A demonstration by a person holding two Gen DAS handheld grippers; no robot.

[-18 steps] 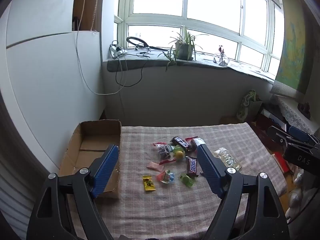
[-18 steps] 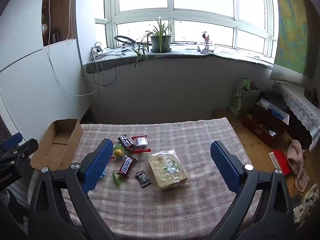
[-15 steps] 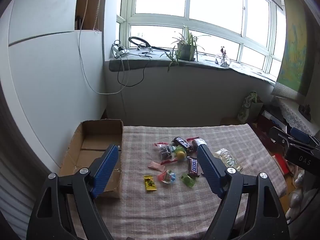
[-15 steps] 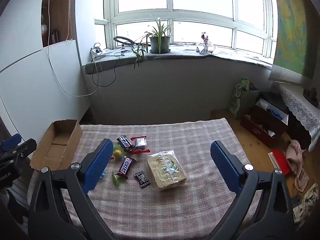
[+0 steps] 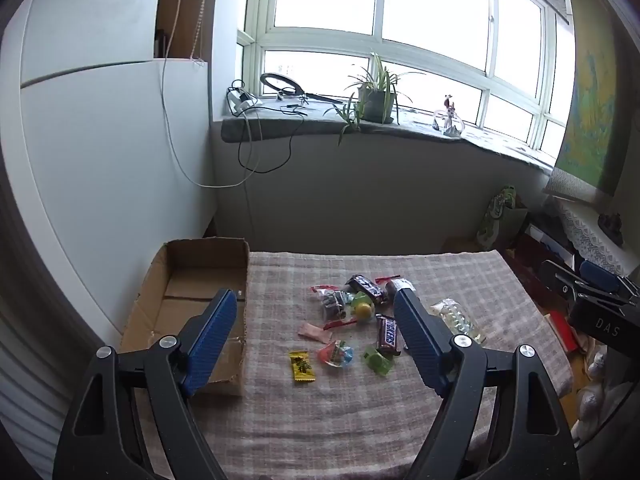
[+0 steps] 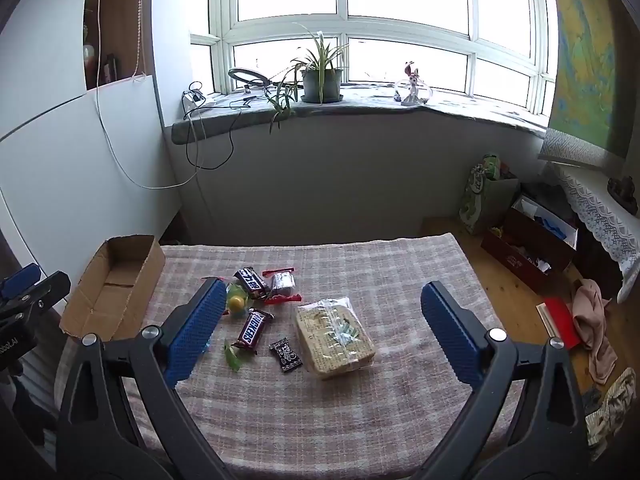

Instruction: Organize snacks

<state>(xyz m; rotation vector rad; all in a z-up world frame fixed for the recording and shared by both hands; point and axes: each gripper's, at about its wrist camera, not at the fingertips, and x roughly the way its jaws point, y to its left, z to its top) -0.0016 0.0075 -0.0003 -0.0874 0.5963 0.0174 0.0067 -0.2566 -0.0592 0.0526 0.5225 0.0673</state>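
Several snacks lie on a checked cloth point(image 5: 320, 408): a Snickers bar point(image 5: 387, 335) point(image 6: 252, 327), a yellow candy point(image 5: 302, 366), a dark chocolate bar point(image 6: 251, 278), a small black packet point(image 6: 285, 355) and a large clear pack of biscuits point(image 6: 334, 336) point(image 5: 456, 318). An open cardboard box point(image 5: 192, 304) point(image 6: 114, 284) stands at the cloth's left edge. My left gripper point(image 5: 316, 340) is open and empty above the near left of the snacks. My right gripper point(image 6: 320, 328) is open and empty above the biscuit pack.
A wall and a window sill with a potted plant point(image 6: 320, 76) and cables are behind the table. Boxes and bags point(image 6: 532, 248) crowd the floor at the right. A white panel point(image 5: 100, 160) runs along the left.
Both grippers have drifted slightly; the views have shifted a little. Nothing on the cloth has moved.
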